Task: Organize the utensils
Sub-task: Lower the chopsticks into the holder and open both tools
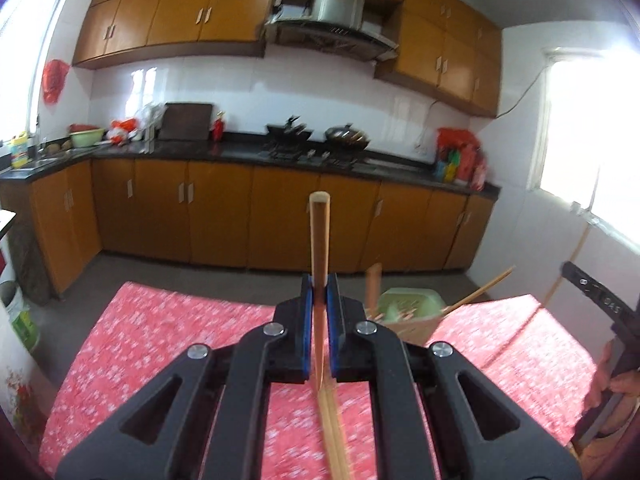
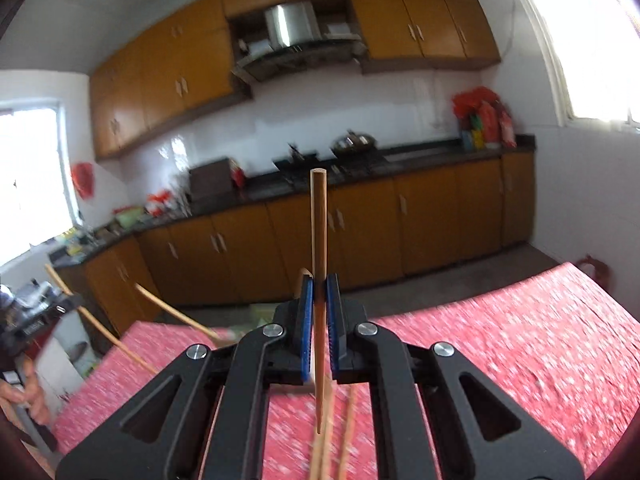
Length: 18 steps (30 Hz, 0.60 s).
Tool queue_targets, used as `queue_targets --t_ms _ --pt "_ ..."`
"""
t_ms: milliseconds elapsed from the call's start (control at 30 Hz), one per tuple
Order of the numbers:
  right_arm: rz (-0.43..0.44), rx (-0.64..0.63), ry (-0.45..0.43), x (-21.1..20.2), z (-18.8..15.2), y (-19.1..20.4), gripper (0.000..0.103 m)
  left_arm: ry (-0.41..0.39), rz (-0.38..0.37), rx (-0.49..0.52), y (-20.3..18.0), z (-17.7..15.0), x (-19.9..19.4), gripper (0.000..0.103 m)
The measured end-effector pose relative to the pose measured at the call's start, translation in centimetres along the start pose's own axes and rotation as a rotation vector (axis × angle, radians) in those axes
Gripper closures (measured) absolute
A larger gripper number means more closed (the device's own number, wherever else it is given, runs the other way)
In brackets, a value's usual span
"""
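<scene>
My left gripper [image 1: 319, 292] is shut on a wooden chopstick [image 1: 319, 236] that sticks up between its blue pads, above the red floral tablecloth [image 1: 168, 344]. Just right of it a pale green utensil holder [image 1: 412, 304] holds several chopsticks, one leaning out to the right [image 1: 480, 290]. My right gripper [image 2: 319, 292] is shut on another wooden chopstick [image 2: 319, 224], also pointing up. Loose chopsticks [image 2: 348, 432] lie on the cloth under the right gripper. The green holder is mostly hidden behind the right gripper. The other hand-held gripper shows at the right edge of the left wrist view [image 1: 600, 308].
The table with the red cloth [image 2: 520, 340] ends at a grey floor before brown kitchen cabinets [image 1: 280, 216]. A dark counter [image 1: 240, 152] carries woks, a cutting board and bags. Two chopsticks [image 2: 180, 316] jut at the left in the right wrist view.
</scene>
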State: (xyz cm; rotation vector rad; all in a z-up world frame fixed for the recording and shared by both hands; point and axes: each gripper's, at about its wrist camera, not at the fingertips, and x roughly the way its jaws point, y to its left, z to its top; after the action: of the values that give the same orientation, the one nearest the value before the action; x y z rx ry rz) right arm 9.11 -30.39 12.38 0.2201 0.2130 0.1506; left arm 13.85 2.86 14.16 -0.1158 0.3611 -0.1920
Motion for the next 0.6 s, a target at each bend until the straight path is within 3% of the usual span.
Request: queue_targets --t_ms 133,367,500,600 --pt "0.036 -0.009 -0.098 0.4 2.1 2.1 0.096 -0.075 -0.066 0.005 -2.9 2.6 -0.3 0.095" --pt "-0.006 -0.025 -0.218 3.7 3.3 3.2 0.096 -0.183 -0.059 0.001 -6.4 5.8 1.8 0.096" --pt "-0.020 -0.007 -0.180 6.1 2.2 2.8 0.096 -0.199 -0.039 -0.007 -6.9 5.9 4.4 0.095" --pt "-0.021 -0.002 -0.124 7.5 0.9 2.6 0.096 -0.160 -0.050 -0.020 -6.8 4.9 7.1 0.096"
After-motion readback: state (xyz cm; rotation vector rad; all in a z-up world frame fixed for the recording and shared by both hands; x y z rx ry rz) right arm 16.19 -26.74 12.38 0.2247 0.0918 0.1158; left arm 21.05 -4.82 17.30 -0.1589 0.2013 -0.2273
